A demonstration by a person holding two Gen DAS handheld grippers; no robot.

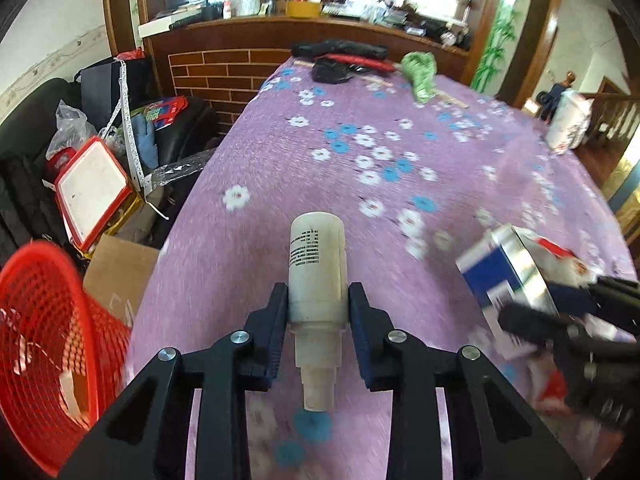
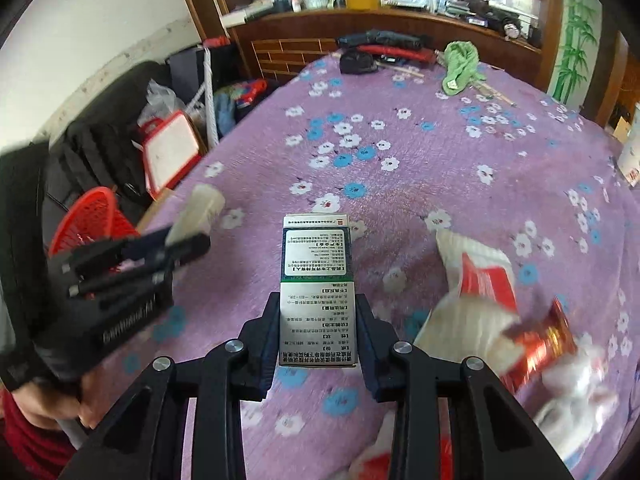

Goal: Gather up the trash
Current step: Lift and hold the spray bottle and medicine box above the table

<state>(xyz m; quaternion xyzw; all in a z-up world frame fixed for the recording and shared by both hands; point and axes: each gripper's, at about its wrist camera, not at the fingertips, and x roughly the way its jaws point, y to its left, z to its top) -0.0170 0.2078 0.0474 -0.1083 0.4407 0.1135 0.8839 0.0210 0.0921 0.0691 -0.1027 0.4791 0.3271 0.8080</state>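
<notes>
Left gripper [image 1: 318, 312]: jaws clamped on the sides of a white bottle [image 1: 317, 268], neck toward the camera, base pointing away. The bottle is held clear above the purple flowered bed [image 1: 360, 148]. In the right wrist view the same gripper [image 2: 188, 240] shows blurred at left, with the bottle [image 2: 202, 210] sticking out past its tips and a hand [image 2: 52, 396] on its grip.

Right gripper [image 2: 316, 332]: jaws clamped on the long sides of a carton [image 2: 316, 276], printed face up, with a green-bordered panel on the far half. It is held above the bed [image 2: 400, 168]. In the left wrist view this gripper [image 1: 560, 312] is blurred at right, with the carton [image 1: 508, 268] showing blue and silver faces.

Red basket [image 1: 44, 344]: mesh, beside the bed's left edge and below it, just left of the left gripper; also in the right wrist view [image 2: 90, 216].

Loose trash on the bed: white and red wrapper [image 2: 476, 276] and a shiny red packet [image 2: 536, 344], right of the right gripper, both blurred.

Far end of the bed: green cloth [image 1: 420, 70], dark bag [image 1: 330, 70].

Beside the bed, left: red-rimmed white tray [image 1: 92, 188], cardboard [image 1: 116, 276].
</notes>
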